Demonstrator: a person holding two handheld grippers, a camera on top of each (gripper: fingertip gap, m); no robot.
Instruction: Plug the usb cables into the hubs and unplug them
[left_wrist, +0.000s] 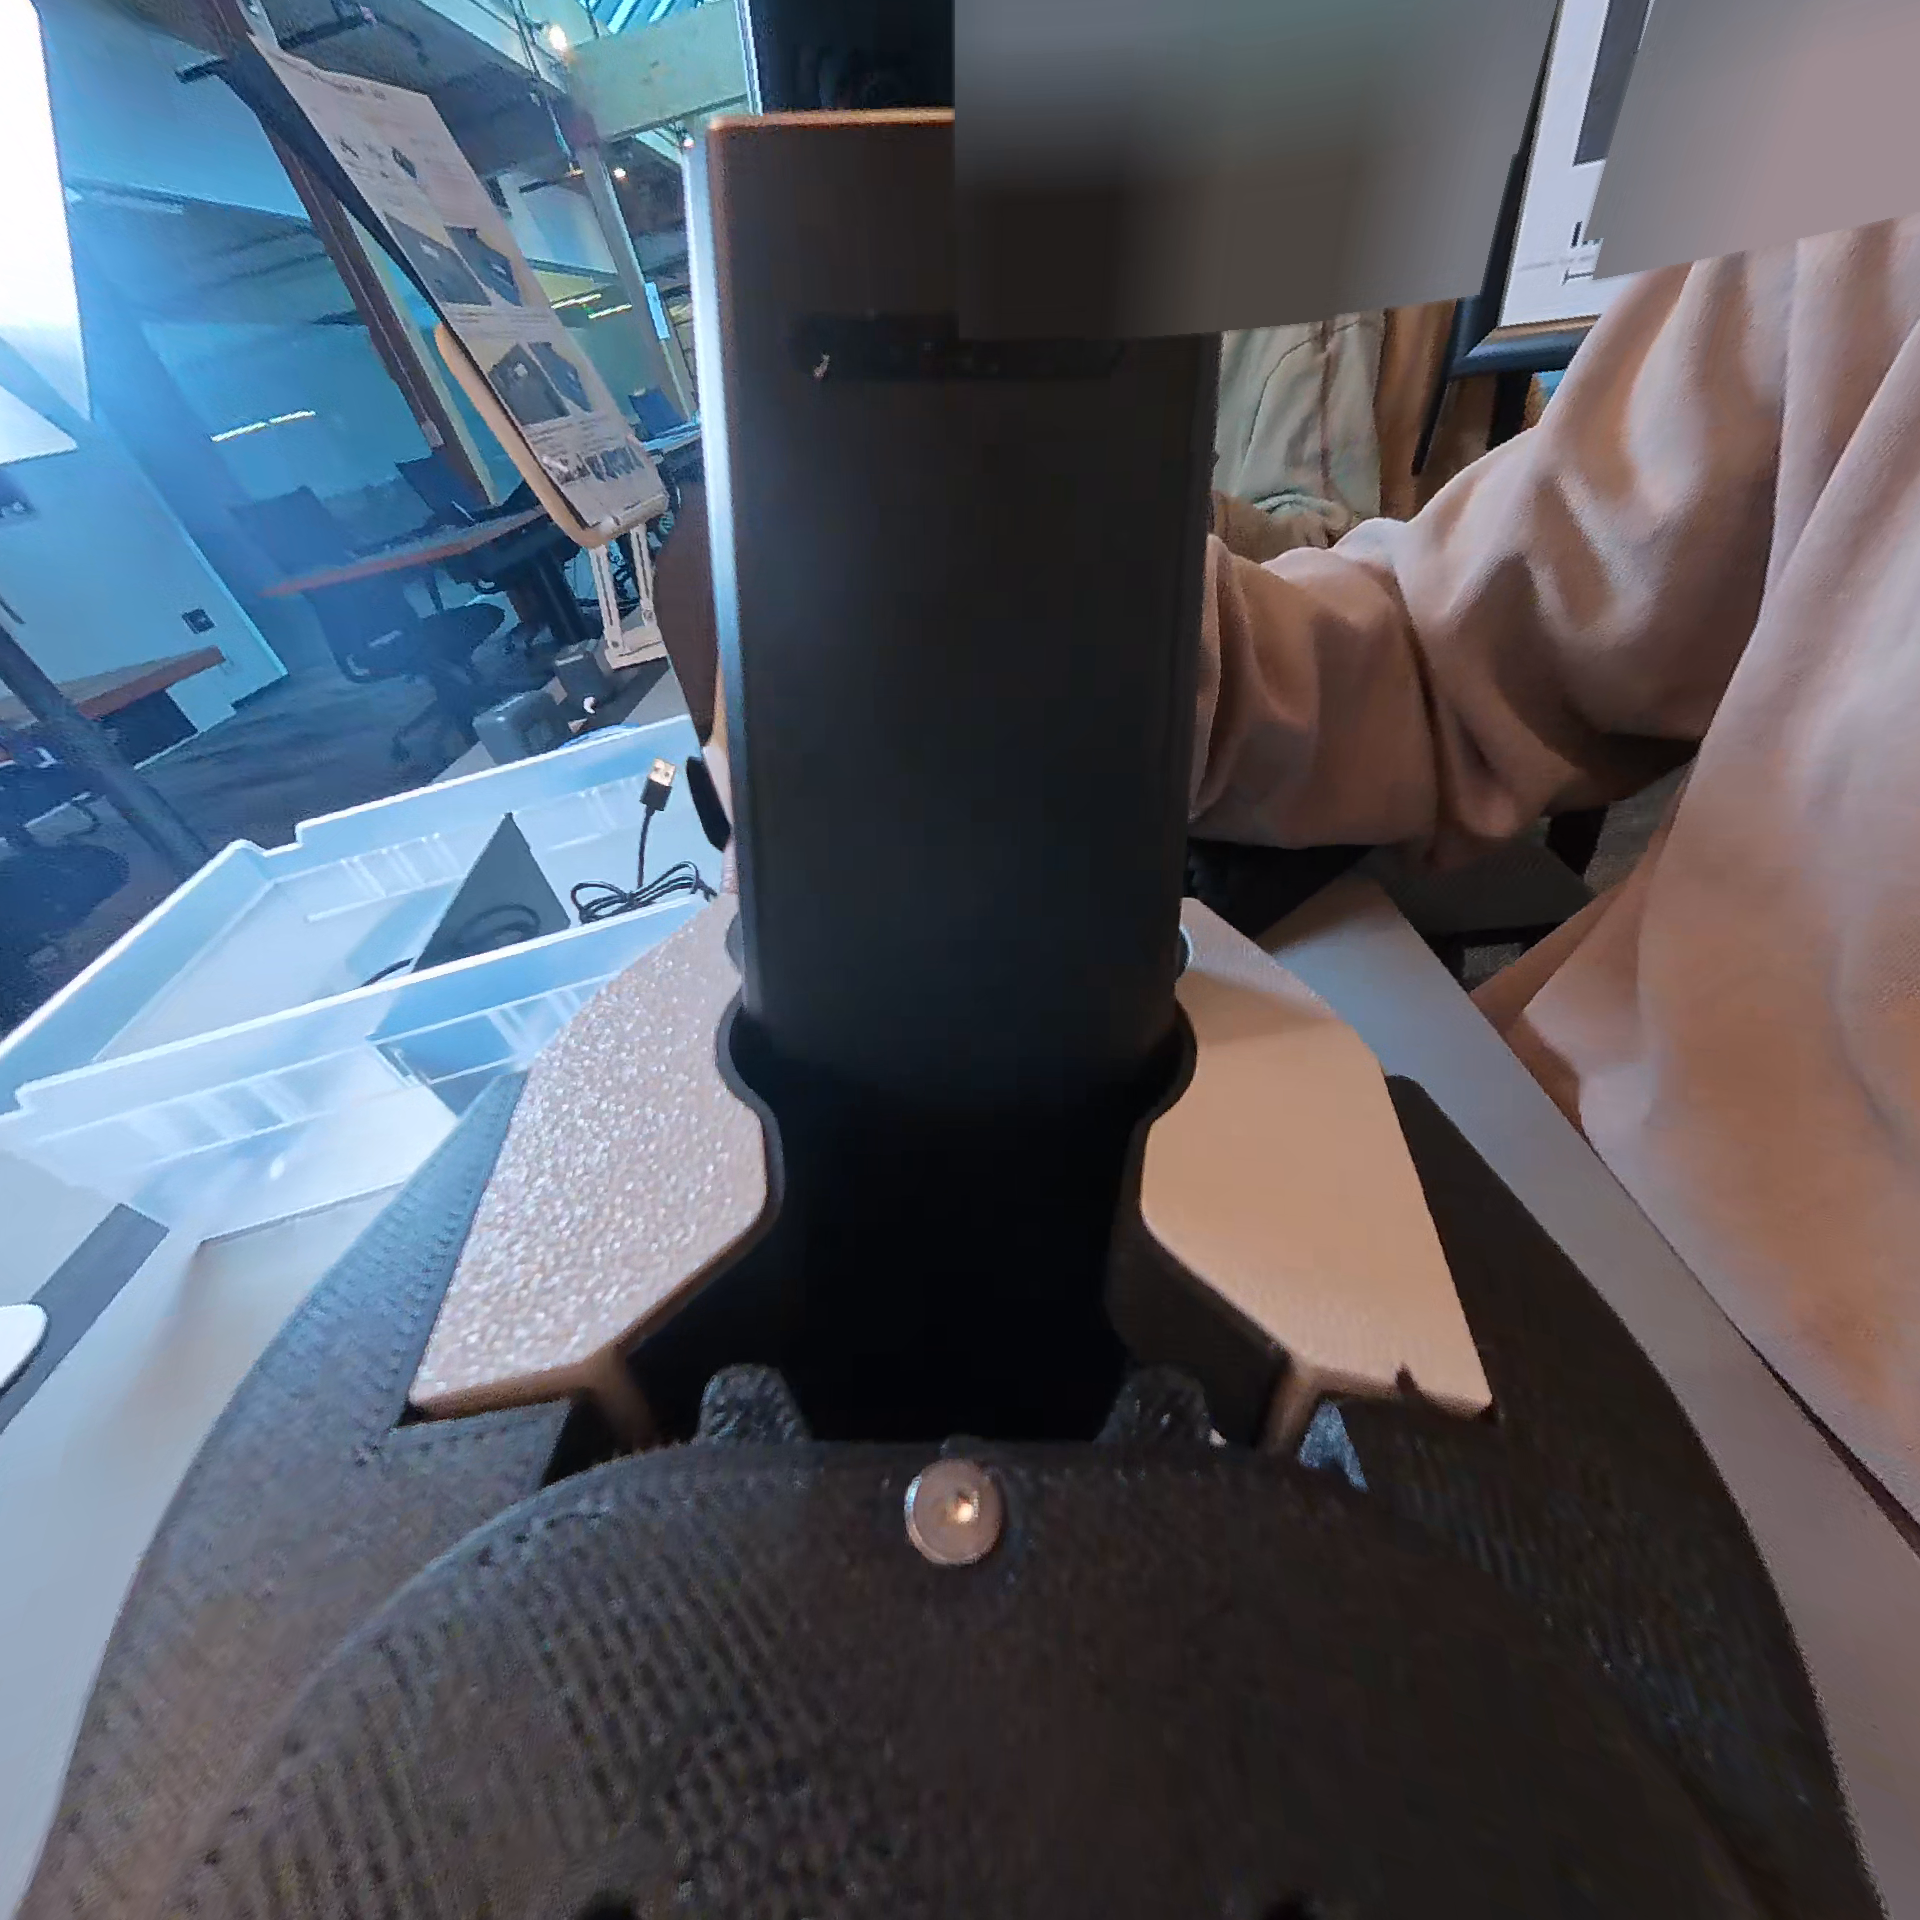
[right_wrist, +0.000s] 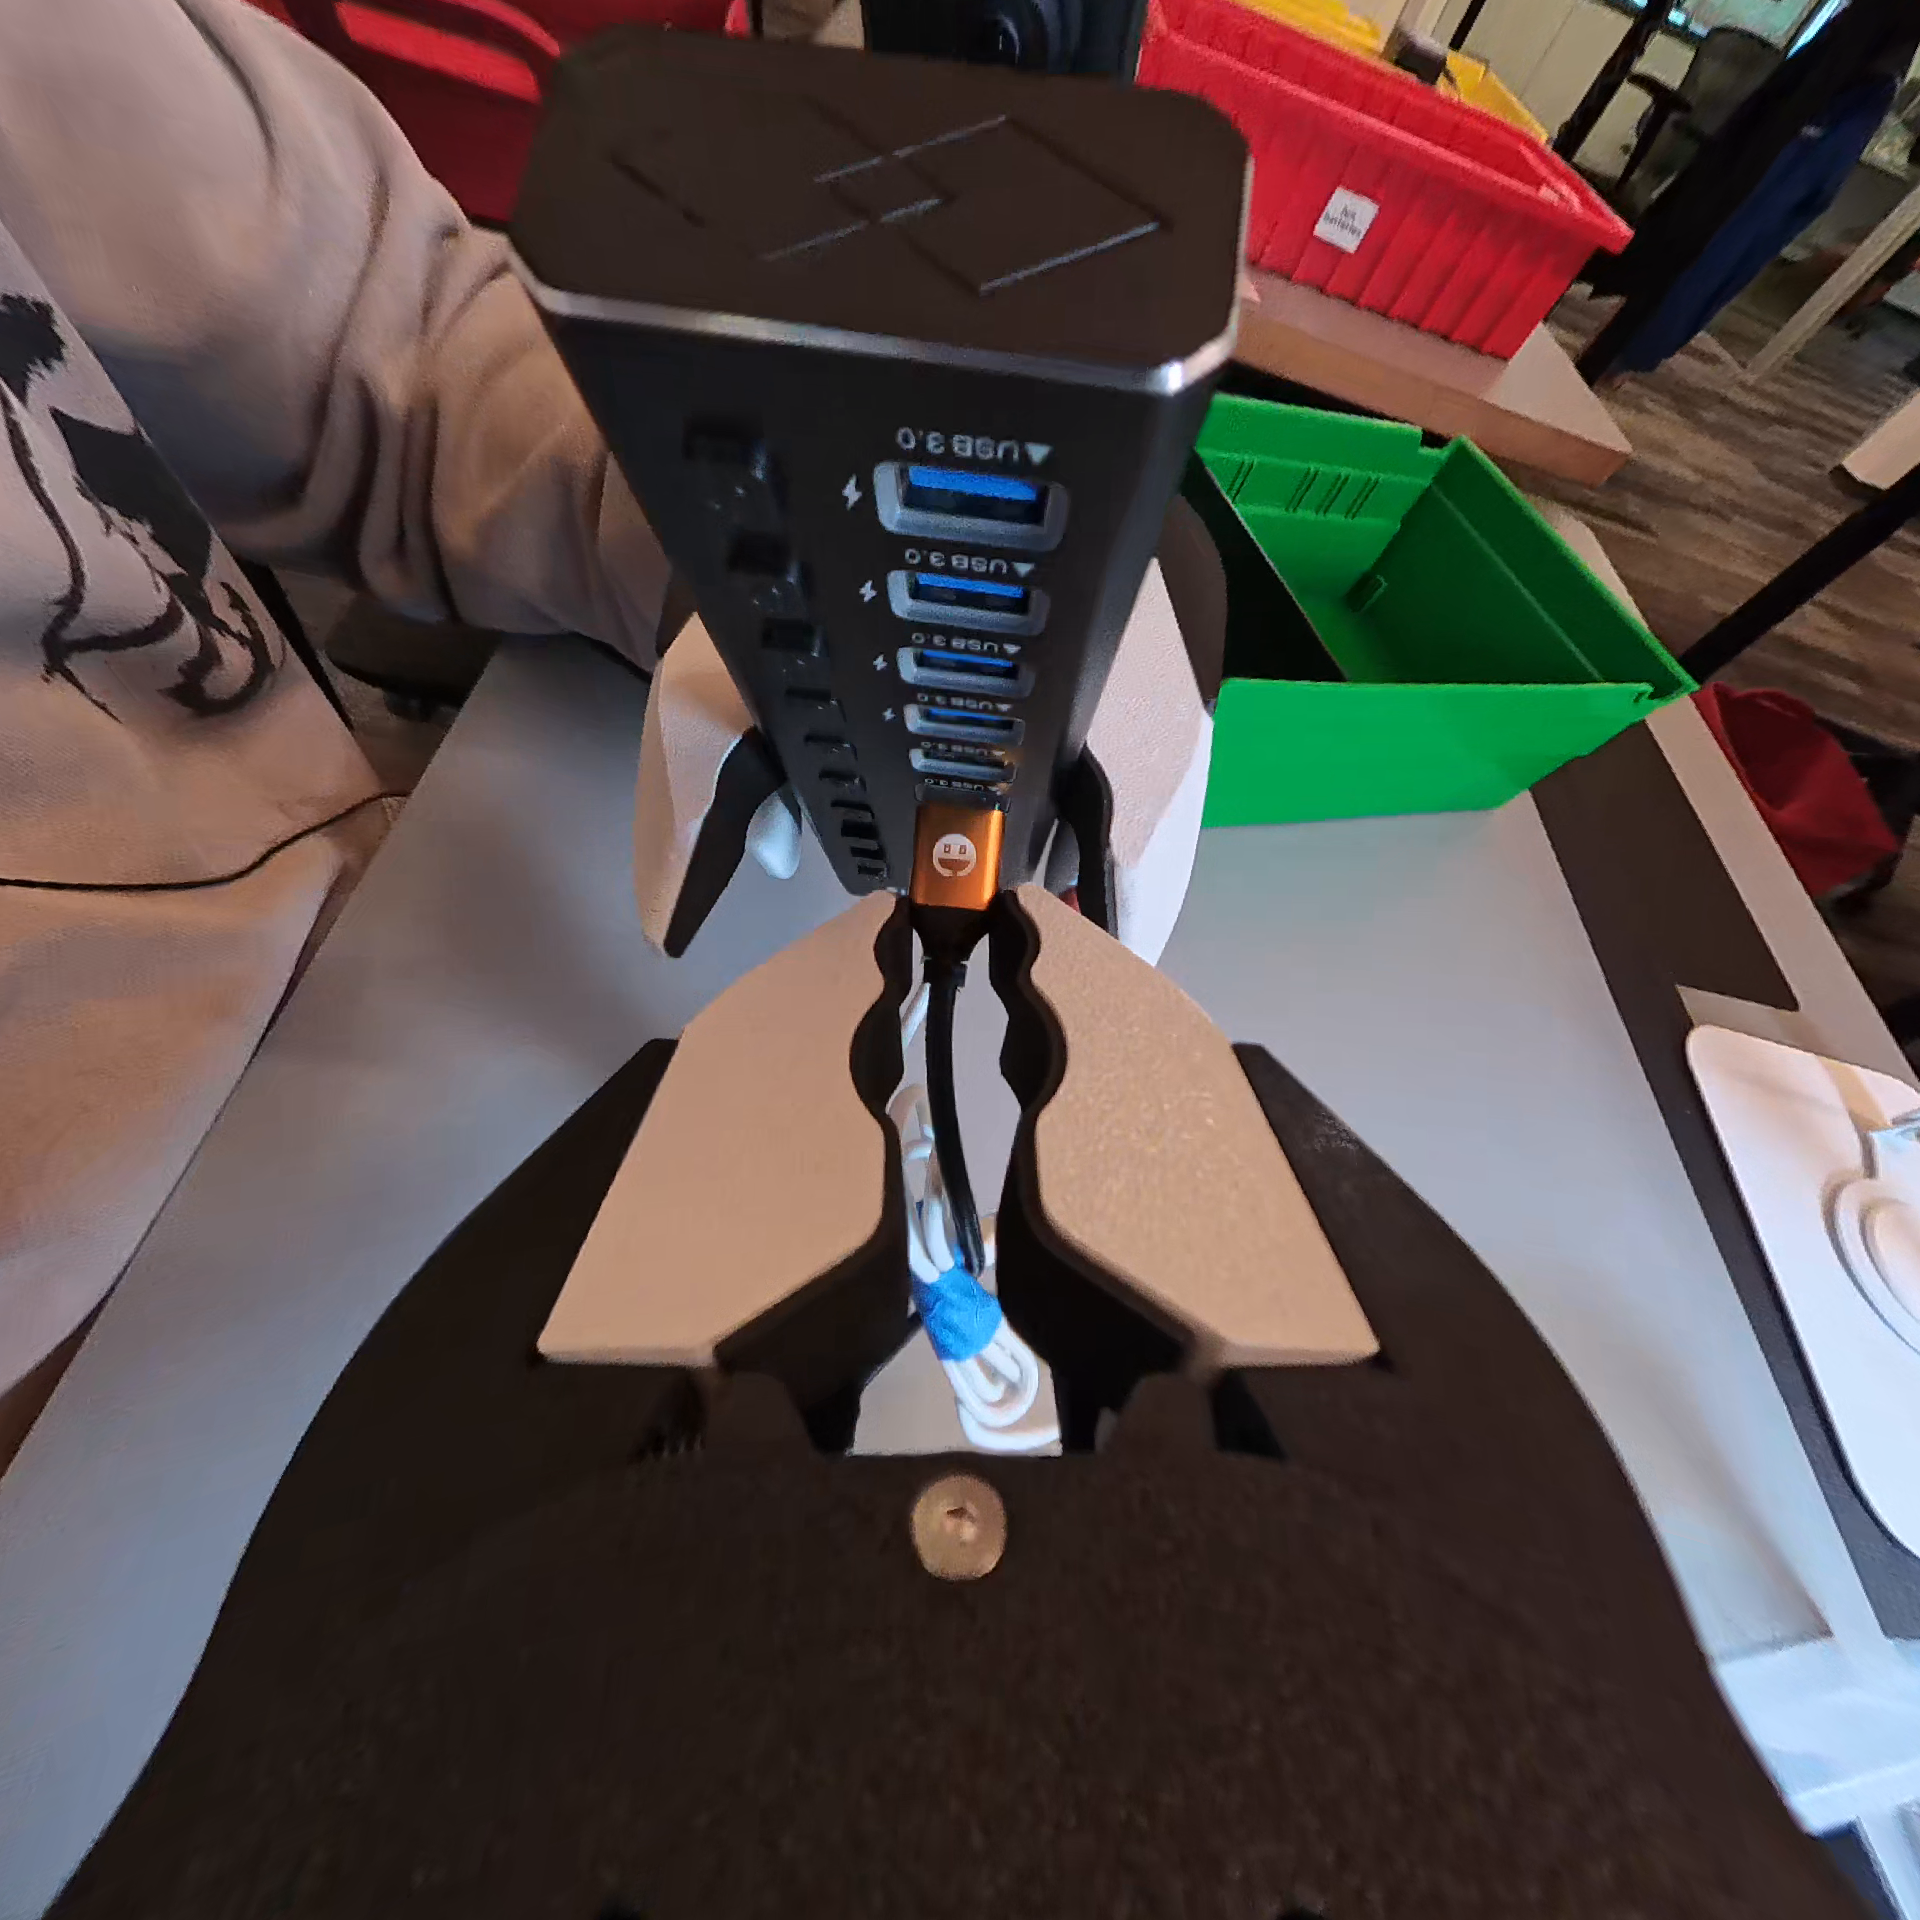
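Observation:
A dark grey USB hub tower (right_wrist: 883, 436) stands upright with a column of several blue ports. An orange USB plug (right_wrist: 956, 847) with a black cable (right_wrist: 943, 1060) sits in its lowest port. My right gripper (right_wrist: 956, 914) is shut on the rear end of the orange plug. The cable runs back between its fingers. My left gripper (left_wrist: 956, 997) is shut on the hub's lower body (left_wrist: 966, 675) and holds it upright. Its white fingers (right_wrist: 707, 790) show on either side of the hub in the right wrist view.
A white cable bundle with blue tape (right_wrist: 966, 1320) lies on the grey table (right_wrist: 1351, 1039) under my right gripper. A green bin (right_wrist: 1434, 644) and red bins (right_wrist: 1403, 177) stand behind. A clear bin (left_wrist: 260, 935) holds a black cable (left_wrist: 644, 831). A person's beige sleeve (left_wrist: 1558, 571) is close by. My left and right fingertips are right by each other.

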